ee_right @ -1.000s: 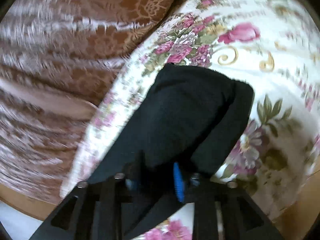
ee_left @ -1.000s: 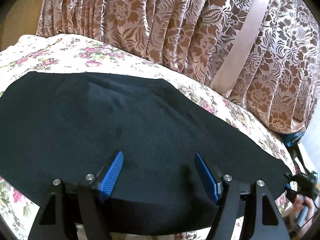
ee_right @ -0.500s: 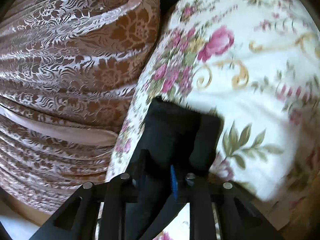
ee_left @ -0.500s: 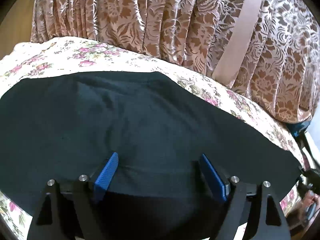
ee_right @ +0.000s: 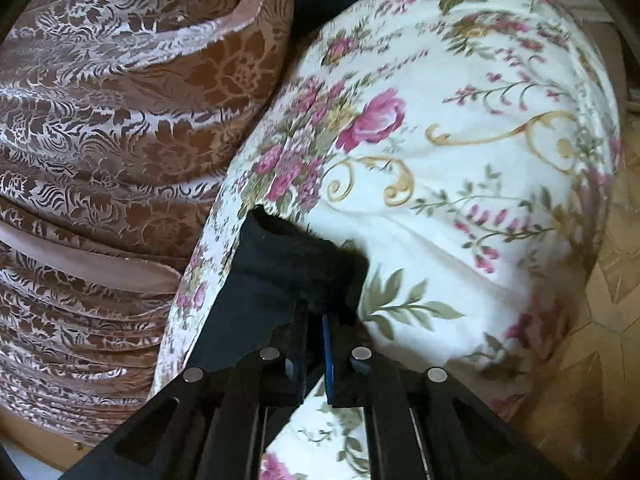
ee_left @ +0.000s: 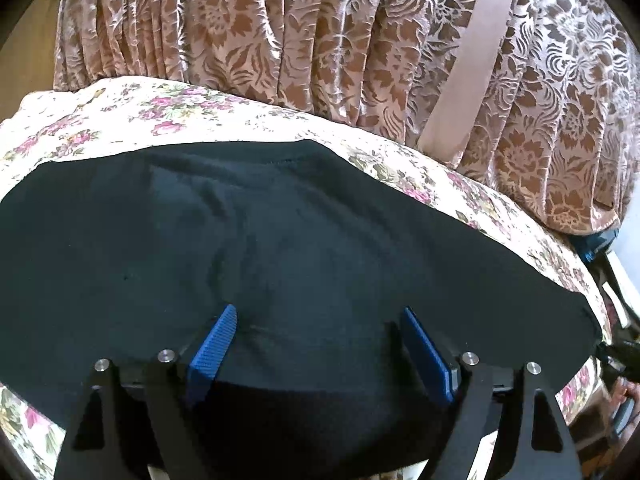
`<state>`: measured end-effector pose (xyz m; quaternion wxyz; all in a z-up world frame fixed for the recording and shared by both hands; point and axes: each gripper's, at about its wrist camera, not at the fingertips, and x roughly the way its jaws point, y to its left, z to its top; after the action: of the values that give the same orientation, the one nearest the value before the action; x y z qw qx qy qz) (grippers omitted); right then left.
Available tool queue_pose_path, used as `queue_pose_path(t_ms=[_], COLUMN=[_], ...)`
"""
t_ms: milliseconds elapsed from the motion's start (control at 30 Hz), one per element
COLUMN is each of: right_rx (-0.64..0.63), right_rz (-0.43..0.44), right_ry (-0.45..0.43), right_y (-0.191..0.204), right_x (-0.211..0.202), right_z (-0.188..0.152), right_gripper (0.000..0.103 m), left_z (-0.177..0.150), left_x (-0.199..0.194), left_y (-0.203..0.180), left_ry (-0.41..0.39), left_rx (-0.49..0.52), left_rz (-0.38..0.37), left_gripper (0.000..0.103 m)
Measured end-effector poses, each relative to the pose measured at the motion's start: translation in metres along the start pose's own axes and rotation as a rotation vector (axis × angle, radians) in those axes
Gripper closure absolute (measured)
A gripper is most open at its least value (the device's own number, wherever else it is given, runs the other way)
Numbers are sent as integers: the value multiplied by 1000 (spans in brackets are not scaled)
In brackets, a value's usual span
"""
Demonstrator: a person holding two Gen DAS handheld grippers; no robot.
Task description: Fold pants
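Observation:
Black pants lie spread flat across the flowered bedsheet. My left gripper is open wide over their near edge. Its blue pads rest on the cloth without pinching it. In the right wrist view, my right gripper is shut on the bunched end of the pants, which rises off the flowered bedsheet. That gripper also shows at the far right of the left wrist view, at the pants' corner, with a hand below it.
A brown patterned curtain with a plain pink band hangs behind the bed. The same curtain fills the left of the right wrist view. Wooden floor shows past the bed's right edge.
The right gripper's jaws closed onto the pants' end, and the cloth ahead of them drew in and bunched. The left jaws widened slightly and the left gripper stayed over the near edge.

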<state>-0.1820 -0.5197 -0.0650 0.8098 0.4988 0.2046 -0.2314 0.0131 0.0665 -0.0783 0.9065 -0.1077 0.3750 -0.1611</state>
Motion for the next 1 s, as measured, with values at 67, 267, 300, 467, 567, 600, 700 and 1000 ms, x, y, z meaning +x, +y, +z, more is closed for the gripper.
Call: queue_pose_path(t_ms=[67,267,300,467,567,600,700,1000], right_rx=[-38,-158,-196,-610,-750,-785,-852,-967], right_rz=[-60,-127,-96,62,197,234,342,459], right_ry=[-43,-293,-296,-32,161,221,384,660], right_y=[10,53,62,152,195,209,252,362], right_x=[-7,-53,-55,-15,20,32,65,144], right_z=[-3,-10,-13,-74,-127,-146,-199,-310], right_gripper=[95,78,76,76,76,76,76,76], left_z=[3,20,23,44,55,56,54,28], left_x=[-3,-7,-6,3,15,19,32,26], left_y=[1,10,9,-4,-7,-6,7,26], left_ry=[-3,-34,-37,-47,-30,-22,18,-43], left_rx=[-17,-125,-128,-80,-33,-24,-26,-46], left_rz=[-17,-62,-62,-34,16,37,121,88], left_gripper=[20,21,21,22,22,22,24,27])
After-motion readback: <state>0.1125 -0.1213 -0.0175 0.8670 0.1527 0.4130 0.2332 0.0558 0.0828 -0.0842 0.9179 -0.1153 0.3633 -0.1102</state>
